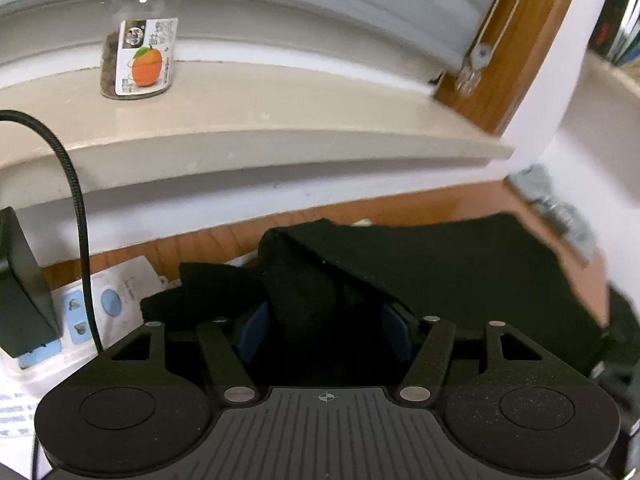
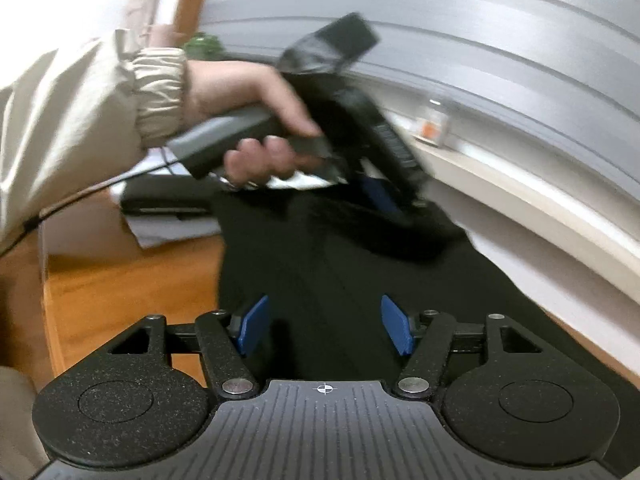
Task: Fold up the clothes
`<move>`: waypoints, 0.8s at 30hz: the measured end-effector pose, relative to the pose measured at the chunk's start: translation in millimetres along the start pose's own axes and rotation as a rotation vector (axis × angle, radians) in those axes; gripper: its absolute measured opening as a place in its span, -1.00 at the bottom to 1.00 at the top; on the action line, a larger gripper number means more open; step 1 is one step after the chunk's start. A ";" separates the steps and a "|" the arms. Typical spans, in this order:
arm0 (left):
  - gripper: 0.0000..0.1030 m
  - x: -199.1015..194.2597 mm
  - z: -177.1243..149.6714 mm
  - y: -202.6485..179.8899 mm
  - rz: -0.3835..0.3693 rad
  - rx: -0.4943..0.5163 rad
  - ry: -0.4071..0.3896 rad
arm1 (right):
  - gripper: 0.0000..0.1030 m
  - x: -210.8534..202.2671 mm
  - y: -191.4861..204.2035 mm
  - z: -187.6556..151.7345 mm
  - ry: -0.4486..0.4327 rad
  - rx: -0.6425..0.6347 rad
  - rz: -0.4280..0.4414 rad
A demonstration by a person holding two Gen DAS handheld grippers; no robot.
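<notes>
left wrist view has the left gripper (image 1: 326, 326) with its blue-padded fingers (image 1: 254, 330) spread around a raised ridge of the black soft knit garment (image 1: 460, 264), not clearly pinching it. the garment lies rumpled on the orange wooden counter (image 1: 400, 208), from 12 to 3 o'clock. the right gripper (image 2: 326, 324) fingers are spread over flat cloth. closing on too thin a ridge could let the fold slip loose.

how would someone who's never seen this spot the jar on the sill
Look at the pale window sill above the wooden table. The jar stands upright near its left end: clear plastic, brown contents, white label with an orange fruit. Nothing else stands on that ledge.
</notes>
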State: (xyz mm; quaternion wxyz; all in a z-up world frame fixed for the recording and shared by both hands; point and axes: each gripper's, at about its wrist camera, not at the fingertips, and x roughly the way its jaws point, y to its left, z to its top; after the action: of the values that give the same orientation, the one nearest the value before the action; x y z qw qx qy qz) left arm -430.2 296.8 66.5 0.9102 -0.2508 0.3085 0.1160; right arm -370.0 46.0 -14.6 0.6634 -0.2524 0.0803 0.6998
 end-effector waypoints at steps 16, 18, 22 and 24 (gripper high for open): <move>-0.44 6.8 -1.2 7.8 -0.023 -0.083 -0.003 | -0.85 38.5 -24.7 4.0 -0.054 0.180 -0.019; -0.96 8.5 -1.5 0.2 0.019 -0.046 -0.001 | -0.92 31.8 -25.4 5.6 -0.064 0.174 -0.006; -0.96 -18.3 1.9 -20.6 0.030 0.008 -0.085 | -0.95 2.2 -28.5 17.8 -0.147 0.170 -0.006; -0.96 -38.7 6.1 -33.6 0.031 0.039 -0.130 | -0.96 -15.3 -30.0 28.6 -0.195 0.172 0.005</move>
State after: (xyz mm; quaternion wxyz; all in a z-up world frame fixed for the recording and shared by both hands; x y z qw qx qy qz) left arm -445.1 269.3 107.6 0.9311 -0.2202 0.2548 0.1400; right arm -348.2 48.4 23.7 0.6855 -0.1250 0.0759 0.7132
